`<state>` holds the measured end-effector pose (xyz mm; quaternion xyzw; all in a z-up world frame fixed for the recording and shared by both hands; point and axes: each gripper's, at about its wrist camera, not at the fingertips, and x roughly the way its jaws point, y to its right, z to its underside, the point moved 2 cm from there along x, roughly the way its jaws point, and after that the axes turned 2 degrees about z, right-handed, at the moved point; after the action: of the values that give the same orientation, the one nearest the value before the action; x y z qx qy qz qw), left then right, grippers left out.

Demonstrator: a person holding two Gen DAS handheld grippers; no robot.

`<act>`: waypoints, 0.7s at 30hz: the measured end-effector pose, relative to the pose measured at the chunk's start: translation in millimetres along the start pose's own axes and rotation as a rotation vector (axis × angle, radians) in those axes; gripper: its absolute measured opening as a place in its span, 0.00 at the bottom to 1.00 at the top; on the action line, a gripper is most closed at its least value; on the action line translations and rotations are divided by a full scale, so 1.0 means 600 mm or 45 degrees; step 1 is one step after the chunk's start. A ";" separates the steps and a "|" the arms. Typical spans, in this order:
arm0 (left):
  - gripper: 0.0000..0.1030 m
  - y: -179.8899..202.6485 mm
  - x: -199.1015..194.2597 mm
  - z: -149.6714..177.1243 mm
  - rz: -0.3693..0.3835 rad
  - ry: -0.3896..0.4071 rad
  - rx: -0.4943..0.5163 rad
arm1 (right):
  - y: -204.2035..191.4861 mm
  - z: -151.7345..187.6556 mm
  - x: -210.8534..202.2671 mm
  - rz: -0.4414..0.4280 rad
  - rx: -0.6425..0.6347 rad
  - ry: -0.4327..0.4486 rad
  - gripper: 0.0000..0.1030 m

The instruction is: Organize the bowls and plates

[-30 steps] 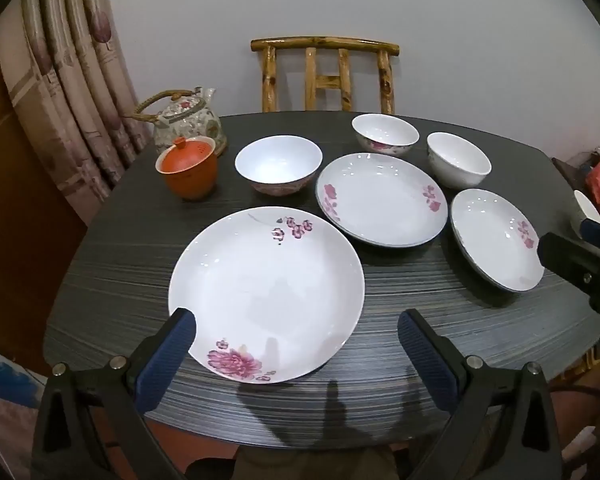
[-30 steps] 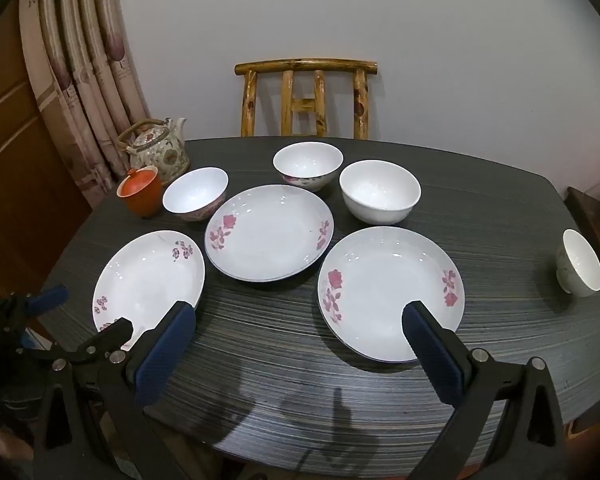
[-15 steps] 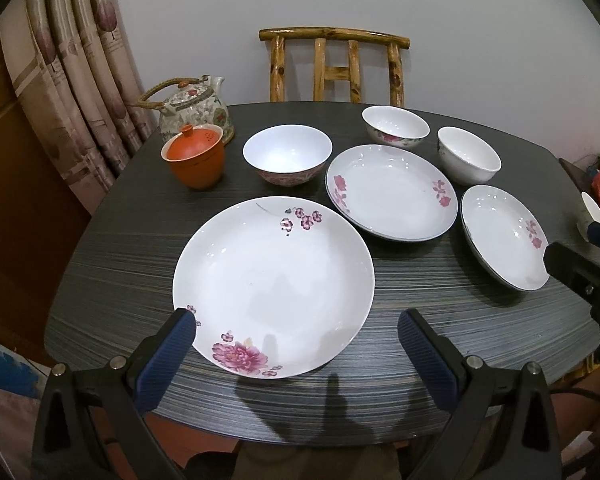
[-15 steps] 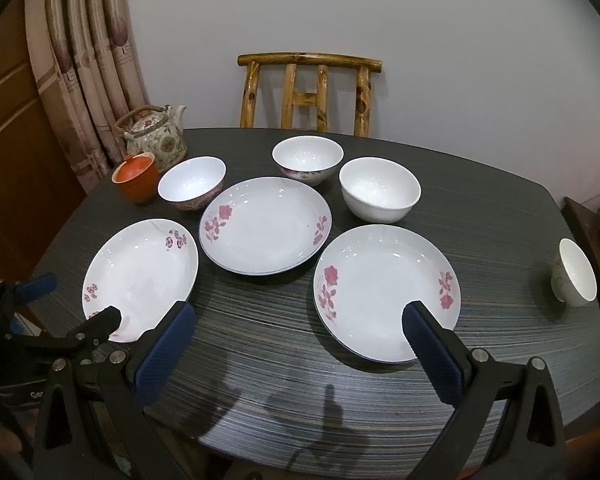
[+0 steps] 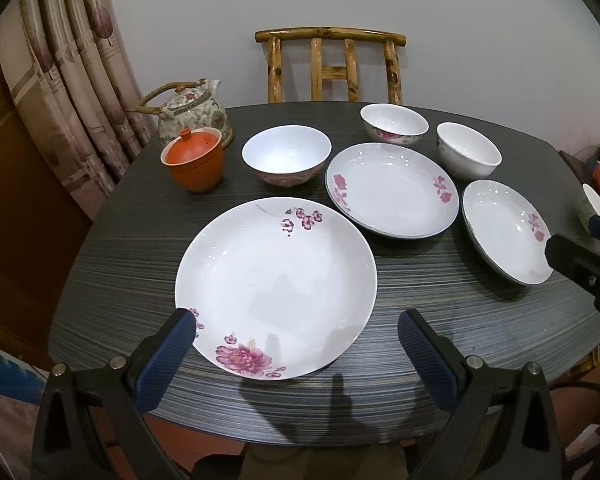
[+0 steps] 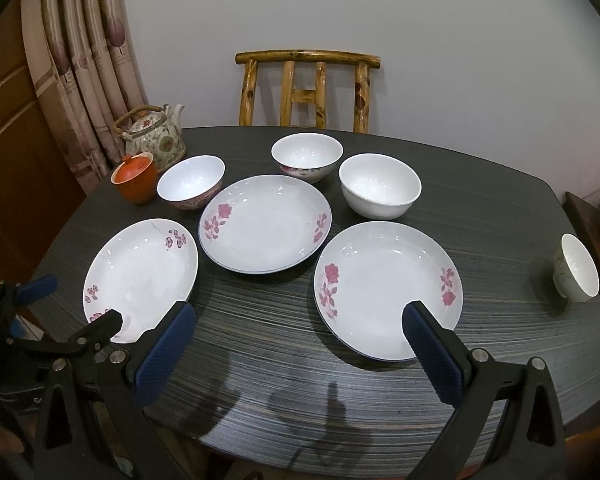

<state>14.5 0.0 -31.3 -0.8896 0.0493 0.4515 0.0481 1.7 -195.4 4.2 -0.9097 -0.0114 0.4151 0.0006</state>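
Observation:
Three floral plates lie on the dark table: a large one [image 5: 276, 284] at the near left, a middle one [image 5: 392, 190], and a right one [image 6: 388, 288]. Three white bowls stand behind them: left [image 5: 286, 156], middle [image 5: 394, 124], right [image 6: 380, 186]. My left gripper [image 5: 296, 344] is open and empty, just in front of the large plate. My right gripper [image 6: 300, 336] is open and empty, near the front of the right plate. Each gripper shows at the edge of the other's view.
An orange lidded cup [image 5: 194, 160] and a floral teapot [image 5: 192, 112] stand at the back left. A small white cup [image 6: 576, 268] stands at the table's right edge. A bamboo chair [image 6: 308, 88] is behind the table, curtains [image 5: 60, 60] at left.
Both grippers have moved slightly forward toward the table and the plates look nearer. Both stay open. Nothing on the table has moved.

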 end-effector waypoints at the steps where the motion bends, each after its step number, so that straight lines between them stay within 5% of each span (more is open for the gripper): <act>1: 1.00 0.000 0.000 0.000 0.001 -0.001 -0.001 | 0.000 0.001 0.000 0.001 0.002 0.001 1.00; 21: 1.00 -0.003 -0.005 0.000 -0.017 0.007 -0.002 | -0.001 0.005 -0.001 -0.006 0.013 -0.002 0.99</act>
<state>13.2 1.7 -28.9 -0.8913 0.0432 0.4486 0.0504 -0.8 -195.0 2.7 -0.9093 -0.0114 0.4159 0.0064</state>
